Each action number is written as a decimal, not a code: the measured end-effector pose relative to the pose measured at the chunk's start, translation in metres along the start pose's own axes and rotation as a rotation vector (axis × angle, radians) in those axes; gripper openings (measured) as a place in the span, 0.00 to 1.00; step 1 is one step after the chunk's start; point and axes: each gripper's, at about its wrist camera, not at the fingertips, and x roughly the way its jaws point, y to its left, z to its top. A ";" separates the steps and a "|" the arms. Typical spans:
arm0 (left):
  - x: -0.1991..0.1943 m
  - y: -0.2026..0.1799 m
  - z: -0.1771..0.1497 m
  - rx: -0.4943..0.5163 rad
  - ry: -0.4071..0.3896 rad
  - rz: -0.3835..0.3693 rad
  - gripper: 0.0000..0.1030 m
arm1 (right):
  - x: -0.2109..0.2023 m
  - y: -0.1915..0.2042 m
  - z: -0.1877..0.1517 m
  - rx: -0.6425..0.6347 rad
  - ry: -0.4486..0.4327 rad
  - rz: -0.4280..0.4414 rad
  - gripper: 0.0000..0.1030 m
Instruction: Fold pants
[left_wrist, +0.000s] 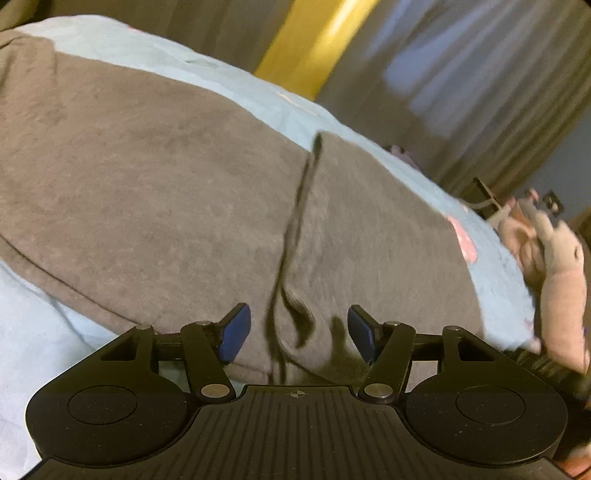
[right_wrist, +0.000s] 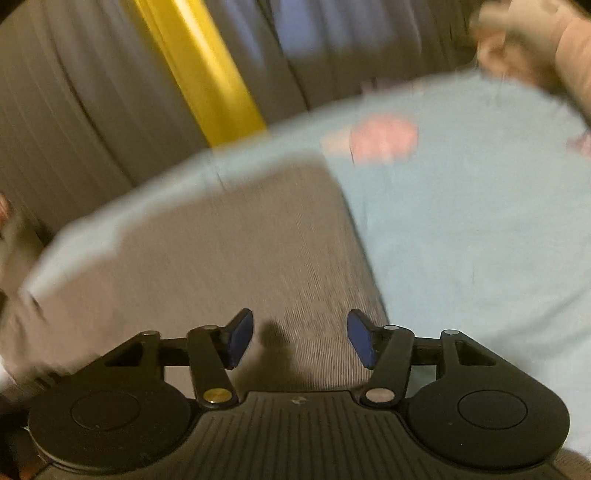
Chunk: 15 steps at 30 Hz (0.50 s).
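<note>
Grey-brown pants (left_wrist: 166, 177) lie spread on a light blue sheet (left_wrist: 37, 332). A dark fold edge (left_wrist: 295, 221) runs down them toward my left gripper (left_wrist: 297, 334). That gripper hovers low over the near hem, open, with a small ridge of cloth between the blue pads (left_wrist: 236, 332) but not pinched. The right wrist view is blurred. It shows the pants (right_wrist: 221, 251) on the left and the bare sheet (right_wrist: 480, 240) on the right. My right gripper (right_wrist: 300, 339) stands over the cloth, jaws apart and nothing held.
Pink plush toys (left_wrist: 557, 266) sit at the sheet's right edge, and show as a blur (right_wrist: 535, 48) in the right wrist view. Grey curtains (left_wrist: 461, 74) and a yellow strip (left_wrist: 314, 40) stand behind the bed. Pink prints (right_wrist: 384, 136) dot the sheet.
</note>
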 end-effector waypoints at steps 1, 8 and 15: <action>-0.001 0.000 0.006 -0.004 -0.006 0.005 0.64 | 0.002 0.002 0.003 -0.012 -0.006 0.001 0.55; 0.019 -0.019 0.069 0.058 -0.029 0.002 0.69 | -0.003 -0.004 -0.004 0.011 -0.035 0.082 0.75; 0.092 -0.030 0.107 0.037 0.142 0.047 0.74 | -0.006 -0.008 -0.008 0.050 -0.051 0.117 0.82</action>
